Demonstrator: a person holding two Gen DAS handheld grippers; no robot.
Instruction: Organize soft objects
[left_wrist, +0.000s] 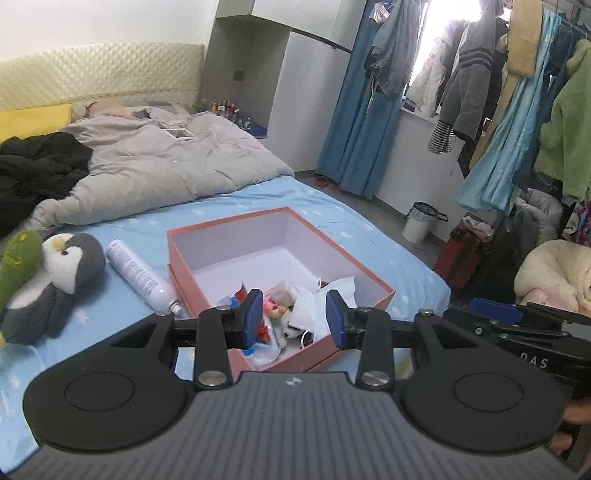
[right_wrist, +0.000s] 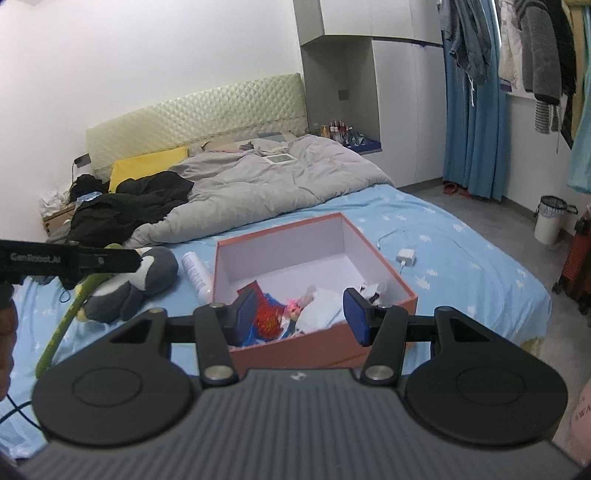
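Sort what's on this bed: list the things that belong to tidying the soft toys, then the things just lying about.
For the job:
- pink box
- penguin toy
- green plush
- small toys in the box

Just lying about:
- white spray can
- charger
- grey duvet
- black jacket
- yellow pillow

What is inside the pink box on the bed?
The pink box holds a small white plush dog, a white plastic bag, a small doll and red packaging, all piled at the near end. What lies under that pile is covered.
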